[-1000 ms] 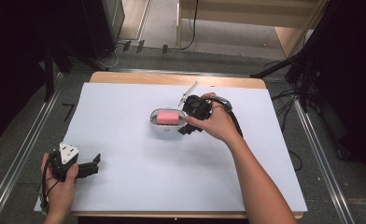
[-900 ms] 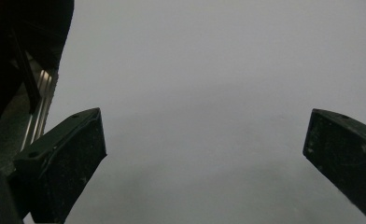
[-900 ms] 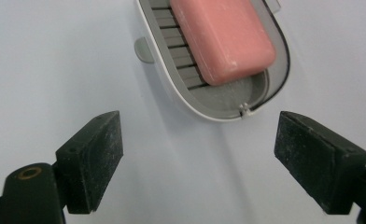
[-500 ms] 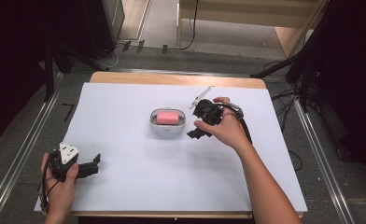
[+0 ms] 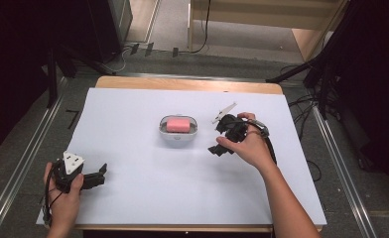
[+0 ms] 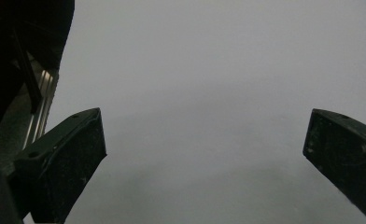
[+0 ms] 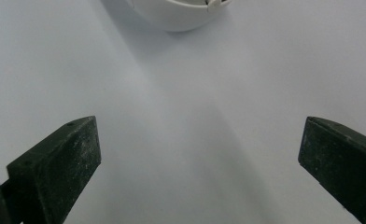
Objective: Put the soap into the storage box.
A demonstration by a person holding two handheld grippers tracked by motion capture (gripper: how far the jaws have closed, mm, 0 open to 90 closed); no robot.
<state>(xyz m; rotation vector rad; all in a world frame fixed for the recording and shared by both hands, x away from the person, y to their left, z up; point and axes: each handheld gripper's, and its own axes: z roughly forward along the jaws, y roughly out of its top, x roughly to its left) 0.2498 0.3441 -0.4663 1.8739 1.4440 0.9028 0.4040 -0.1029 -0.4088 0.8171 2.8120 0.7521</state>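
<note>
Grey floor (image 5: 43,114) around wooden table (image 5: 182,83) under white sheet (image 5: 148,188); metal rails (image 5: 26,163) alongside; cables (image 5: 306,106) right; pale wood furniture (image 5: 262,17) behind; dark surroundings.

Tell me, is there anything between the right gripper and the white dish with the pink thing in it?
No. Between the right gripper and the white dish lies only bare white table cover, as the high view and the right gripper view show.

Your forearms are bare, with no sleeves in sight. Each hand carries a black gripper: the left gripper (image 5: 97,176) bears a grey three-cornered plate with dark dots, the right gripper (image 5: 216,143) a similar plate. Black cables trail from both. The fingers (image 7: 59,163) are matt black, flat-faced, dusty and scuffed.
</note>
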